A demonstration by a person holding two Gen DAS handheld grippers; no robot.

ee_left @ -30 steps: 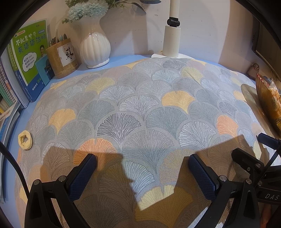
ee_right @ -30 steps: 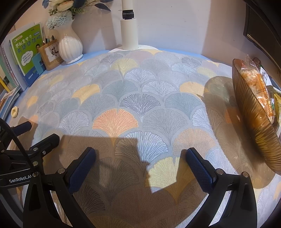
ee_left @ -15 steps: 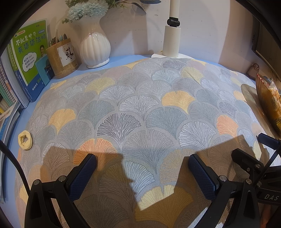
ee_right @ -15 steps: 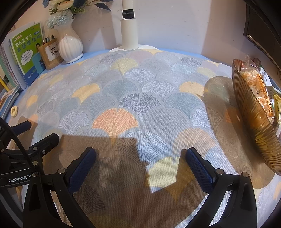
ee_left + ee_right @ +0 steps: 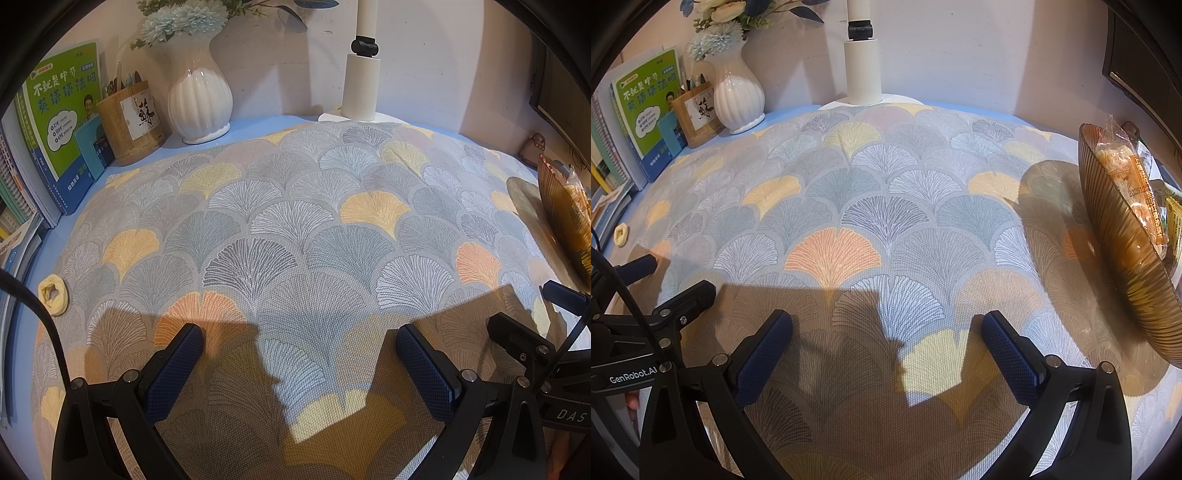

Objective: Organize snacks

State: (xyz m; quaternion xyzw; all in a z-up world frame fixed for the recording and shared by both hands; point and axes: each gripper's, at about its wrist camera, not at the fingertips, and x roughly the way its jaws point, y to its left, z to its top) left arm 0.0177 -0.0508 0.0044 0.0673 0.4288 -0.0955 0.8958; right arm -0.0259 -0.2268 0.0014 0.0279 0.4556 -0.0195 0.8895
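Observation:
An amber ribbed glass bowl (image 5: pixel 1123 251) stands at the right edge of the fan-patterned cloth (image 5: pixel 871 206) and holds wrapped snack packets (image 5: pixel 1126 177). It also shows at the right edge of the left wrist view (image 5: pixel 565 218). My left gripper (image 5: pixel 299 354) is open and empty, low over the near part of the cloth. My right gripper (image 5: pixel 886 343) is open and empty too, to the left of the bowl. Each gripper shows at the side of the other's view.
At the back stand a white vase with flowers (image 5: pixel 199 99), a wooden pen holder (image 5: pixel 129 122) and a white lamp post (image 5: pixel 364 85). Books (image 5: pixel 62 125) lean at the left. A small yellow ring (image 5: pixel 53 295) lies at the cloth's left edge.

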